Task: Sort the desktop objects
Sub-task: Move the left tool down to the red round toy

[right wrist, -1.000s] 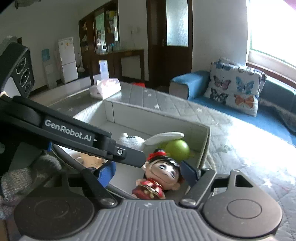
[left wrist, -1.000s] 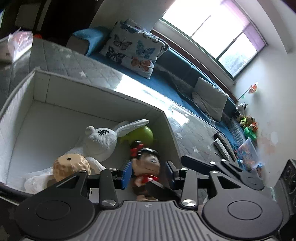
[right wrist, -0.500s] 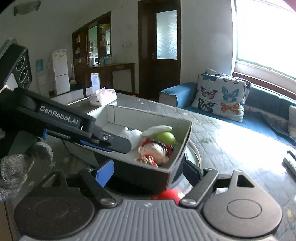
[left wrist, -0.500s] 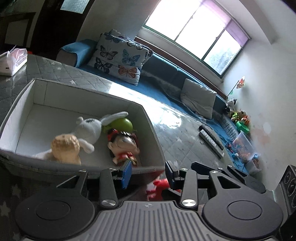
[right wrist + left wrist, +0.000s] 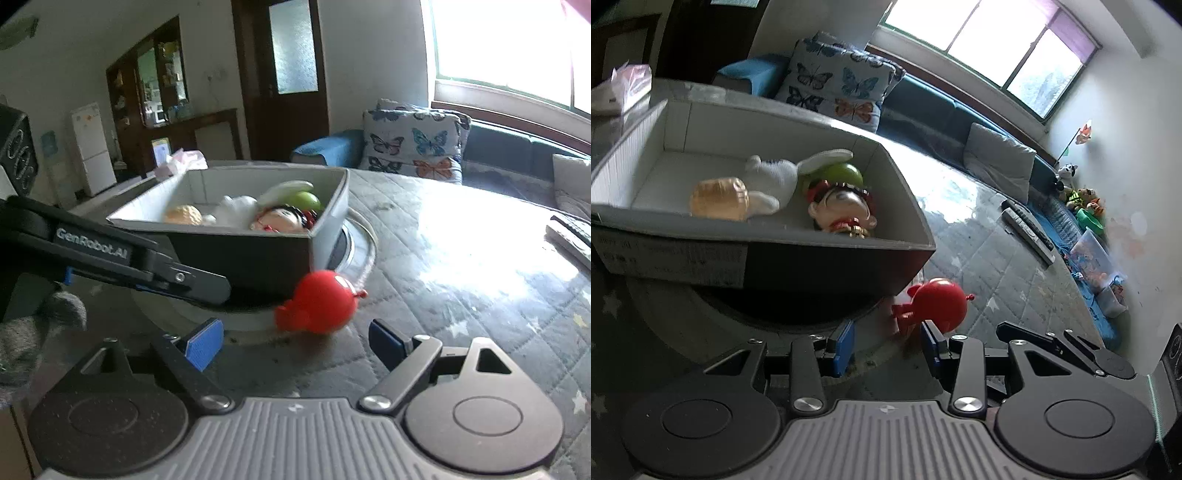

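A grey cardboard box stands on a round turntable. In it lie a doll with a red headband, a white plush rabbit, a green ball and a tan ball. A red round toy lies on the table by the box's near corner. My left gripper is open and empty just before the red toy. My right gripper is open and empty, the red toy just beyond its fingertips.
The table has a grey quilted cover. Two remote controls lie at its far right. A tissue pack sits behind the box. A sofa with a butterfly cushion lies beyond. The left gripper's arm crosses the right wrist view.
Both grippers have pulled back and down from over the box to table level. The doll, between the fingers a second ago, now lies in the box. The red toy has come into view.
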Available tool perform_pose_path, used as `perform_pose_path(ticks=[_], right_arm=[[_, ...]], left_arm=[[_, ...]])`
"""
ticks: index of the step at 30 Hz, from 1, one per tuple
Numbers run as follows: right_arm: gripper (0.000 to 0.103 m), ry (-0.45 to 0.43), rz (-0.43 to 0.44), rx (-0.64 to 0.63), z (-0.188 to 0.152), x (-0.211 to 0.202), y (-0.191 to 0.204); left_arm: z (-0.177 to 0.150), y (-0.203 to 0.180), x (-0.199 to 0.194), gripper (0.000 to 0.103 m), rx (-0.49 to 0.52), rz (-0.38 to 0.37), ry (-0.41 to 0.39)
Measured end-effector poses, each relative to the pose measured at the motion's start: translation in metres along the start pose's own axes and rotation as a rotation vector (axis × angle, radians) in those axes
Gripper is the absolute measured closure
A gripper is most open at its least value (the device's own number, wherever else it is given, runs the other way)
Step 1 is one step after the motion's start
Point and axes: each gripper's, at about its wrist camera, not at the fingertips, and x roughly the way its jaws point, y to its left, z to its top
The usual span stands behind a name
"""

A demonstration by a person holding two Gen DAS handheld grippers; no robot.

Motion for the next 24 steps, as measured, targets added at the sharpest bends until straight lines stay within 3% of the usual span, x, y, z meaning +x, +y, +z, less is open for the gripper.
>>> perform_pose_path(ticks=[12, 24], right_arm=[[0.018, 0.014, 0.007, 0.067, 0.006, 0.026, -0.018], [0.031, 0.024, 0.045, 0.122, 0.008, 0.040, -0.023]], left_arm=[[0.008, -0.007, 0.020, 0.061, -0.027, -0.021, 0.019], [0.023, -0.020, 0.039, 0.061, 0.000, -0.037, 0.039]])
